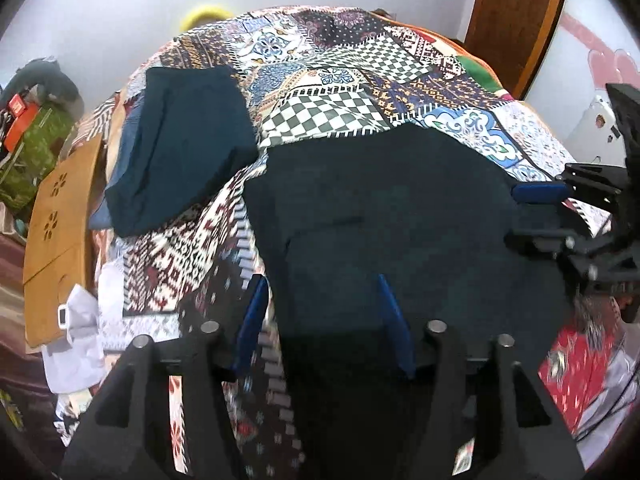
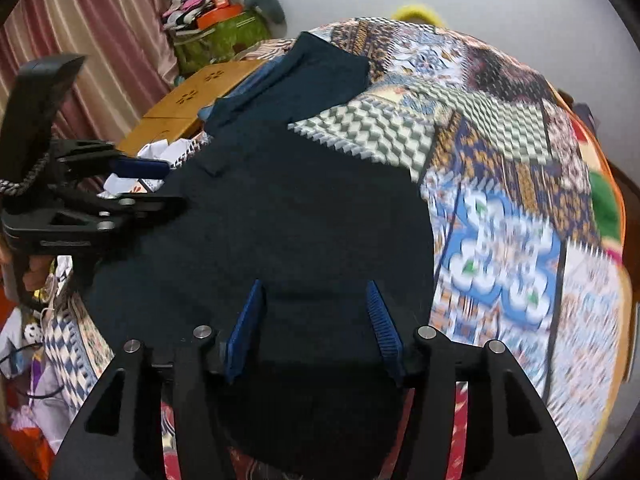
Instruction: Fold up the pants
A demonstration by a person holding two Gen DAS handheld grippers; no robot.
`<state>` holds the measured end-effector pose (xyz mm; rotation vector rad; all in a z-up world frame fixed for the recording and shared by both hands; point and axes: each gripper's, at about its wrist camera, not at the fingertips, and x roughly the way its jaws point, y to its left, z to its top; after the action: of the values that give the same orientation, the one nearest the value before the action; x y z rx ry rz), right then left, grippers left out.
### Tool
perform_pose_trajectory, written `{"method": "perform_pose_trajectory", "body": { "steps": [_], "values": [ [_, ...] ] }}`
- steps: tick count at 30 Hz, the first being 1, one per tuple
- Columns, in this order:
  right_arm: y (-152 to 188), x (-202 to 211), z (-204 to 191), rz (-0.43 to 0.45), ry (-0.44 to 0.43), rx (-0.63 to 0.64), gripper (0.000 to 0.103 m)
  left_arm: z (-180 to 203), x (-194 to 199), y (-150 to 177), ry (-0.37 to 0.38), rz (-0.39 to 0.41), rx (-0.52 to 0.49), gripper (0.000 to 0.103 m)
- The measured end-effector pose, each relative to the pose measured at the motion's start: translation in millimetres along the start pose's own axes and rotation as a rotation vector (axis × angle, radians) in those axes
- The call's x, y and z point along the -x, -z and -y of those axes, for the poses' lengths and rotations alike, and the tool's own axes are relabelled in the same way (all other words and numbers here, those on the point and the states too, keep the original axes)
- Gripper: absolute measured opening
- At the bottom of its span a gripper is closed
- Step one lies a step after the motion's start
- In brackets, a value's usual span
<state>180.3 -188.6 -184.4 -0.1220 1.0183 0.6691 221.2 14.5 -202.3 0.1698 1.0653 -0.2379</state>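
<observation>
Dark navy pants (image 1: pixel 384 216) lie spread flat on a patchwork bedspread (image 1: pixel 332 108); they also show in the right wrist view (image 2: pixel 280 216). My left gripper (image 1: pixel 320 292) is open, its blue pads straddling the pants' near left edge. My right gripper (image 2: pixel 316 300) is open, hovering over the pants' near part. The right gripper shows at the left wrist view's right edge (image 1: pixel 536 208), and the left gripper at the right wrist view's left edge (image 2: pixel 160 184), each at a side of the pants. A folded dark teal garment (image 1: pixel 180 148) lies further back on the left.
A wooden lap table (image 1: pixel 60 236) leans at the bed's left side, with white crumpled paper or cloth (image 1: pixel 76 340) beside it. A pile of bags and clothes (image 2: pixel 220 20) sits by the curtain (image 2: pixel 100 20). A wooden door (image 1: pixel 516 20) stands far right.
</observation>
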Motion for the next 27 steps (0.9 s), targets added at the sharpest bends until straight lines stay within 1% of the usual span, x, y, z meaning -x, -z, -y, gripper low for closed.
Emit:
{"method": "perform_pose_trajectory", "body": {
  "steps": [3,7,8,9,10,13,15,18,22,24,27],
  "values": [
    [8,7,3,0.007,0.001,-0.034,0.052,-3,14,17,0.018,0.016,0.038,0.059],
    [14,14,0,0.020,0.030,-0.046,0.052,-3,26,31,-0.005,0.042,0.066,0.060],
    [16,16,-1,0.023,0.032,-0.052,0.052,-4,29,36,-0.020,0.050,0.076,0.060],
    [18,17,-1,0.024,0.035,-0.055,0.052,-6,30,42,-0.050,0.050,0.084,0.060],
    [17,17,0,0.026,0.038,-0.057,0.052,-9,29,47,-0.065,0.045,0.089,0.060],
    [21,21,-1,0.033,0.051,-0.055,0.052,-23,24,64,-0.043,0.027,0.160,0.060],
    [25,25,-1,0.042,0.063,-0.062,0.052,-33,22,71,-0.050,0.006,0.200,0.060],
    [31,30,5,0.048,0.064,-0.097,0.052,-43,23,77,-0.017,0.005,0.252,0.060],
    [43,39,17,0.052,0.044,-0.155,0.054,-46,25,78,-0.027,0.008,0.259,0.060],
    [48,43,19,0.053,0.041,-0.168,0.056,-45,25,78,-0.027,0.007,0.259,0.060],
    [55,48,22,0.048,0.044,-0.176,0.057,-47,26,78,-0.032,0.005,0.260,0.060]
  ]
}}
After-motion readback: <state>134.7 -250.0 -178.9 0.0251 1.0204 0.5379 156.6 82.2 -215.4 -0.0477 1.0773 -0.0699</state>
